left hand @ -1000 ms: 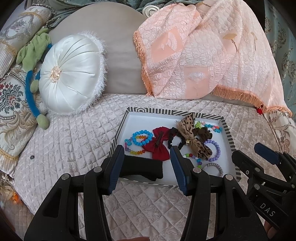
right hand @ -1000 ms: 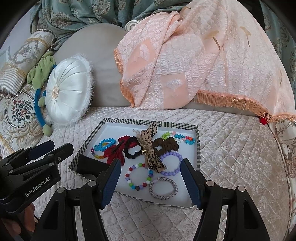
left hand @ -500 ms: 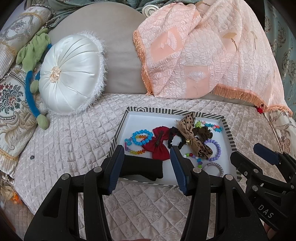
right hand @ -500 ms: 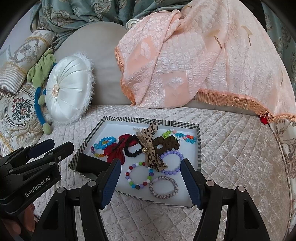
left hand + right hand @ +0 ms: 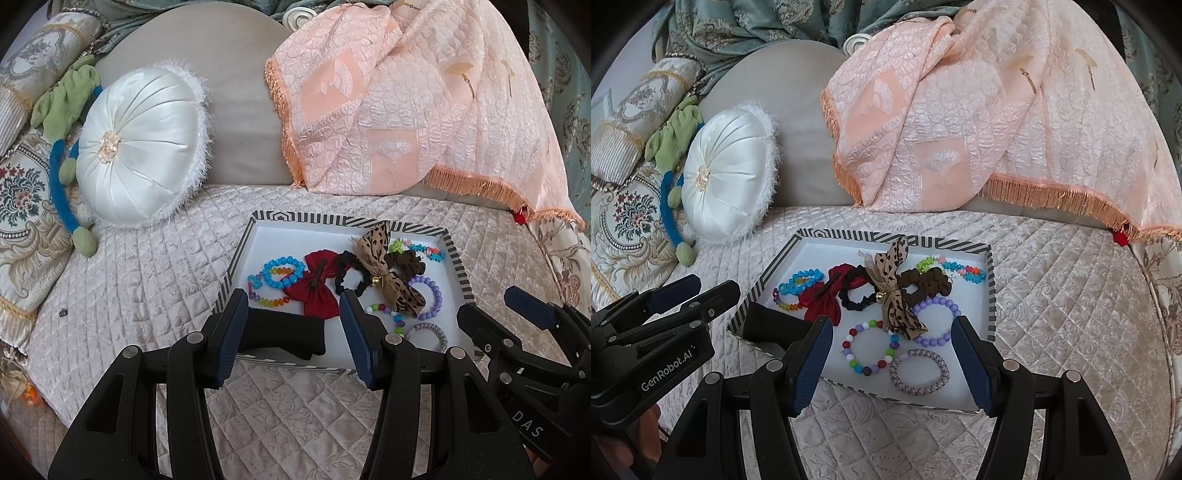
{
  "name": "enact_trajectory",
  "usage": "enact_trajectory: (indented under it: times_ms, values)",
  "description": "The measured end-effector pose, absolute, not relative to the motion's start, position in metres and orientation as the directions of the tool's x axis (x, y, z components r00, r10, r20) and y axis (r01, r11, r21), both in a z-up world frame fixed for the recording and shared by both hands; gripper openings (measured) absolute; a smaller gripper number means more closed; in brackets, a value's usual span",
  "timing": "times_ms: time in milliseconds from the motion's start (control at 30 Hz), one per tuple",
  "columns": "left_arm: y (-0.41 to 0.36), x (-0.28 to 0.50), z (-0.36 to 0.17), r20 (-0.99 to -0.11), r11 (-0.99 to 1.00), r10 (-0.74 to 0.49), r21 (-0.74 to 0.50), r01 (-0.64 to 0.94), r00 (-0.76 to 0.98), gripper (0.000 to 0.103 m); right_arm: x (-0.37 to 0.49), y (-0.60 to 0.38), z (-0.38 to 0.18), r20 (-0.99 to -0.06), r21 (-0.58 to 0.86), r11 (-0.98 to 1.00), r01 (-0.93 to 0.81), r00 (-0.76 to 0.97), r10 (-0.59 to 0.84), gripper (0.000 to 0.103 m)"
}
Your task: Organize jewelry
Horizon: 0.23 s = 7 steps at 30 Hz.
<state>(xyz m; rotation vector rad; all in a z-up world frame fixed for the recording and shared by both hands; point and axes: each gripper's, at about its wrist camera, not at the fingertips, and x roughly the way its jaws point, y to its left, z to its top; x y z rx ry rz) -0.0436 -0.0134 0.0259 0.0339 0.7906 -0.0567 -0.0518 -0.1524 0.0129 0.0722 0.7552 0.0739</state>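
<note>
A striped tray (image 5: 991, 295) sits on the bed (image 5: 1052, 295). It holds the jewelry: a red bow (image 5: 316, 286), a spotted bow (image 5: 892, 295), a purple bead bracelet (image 5: 936, 317), a colorful bead bracelet (image 5: 870, 347) and a gray bracelet (image 5: 919, 371). The left hand-held gripper (image 5: 291, 328) and the right hand-held gripper (image 5: 892, 363) hang over the tray's near edge. Both have their fingers wide apart and hold nothing.

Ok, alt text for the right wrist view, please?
Open right tongs hover over the near edge of a striped-rim white tray on a quilted beige bedspread. The tray holds beaded bracelets, scrunchies, a red fabric bow and a leopard-print ribbon bow. The left tongs show at left.
</note>
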Motion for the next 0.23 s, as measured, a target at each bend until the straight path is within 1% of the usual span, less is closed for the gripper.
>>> enact_trajectory:
  times_ms: [233]
  values:
    - [-0.0154,-0.0428,0.0225,-0.706,0.998,-0.034,0.019,0.067,0.707,0.051,-0.0515,-0.1556,0.0111,-0.683,0.095,0.995,-0.038,0.724,0.093,0.064]
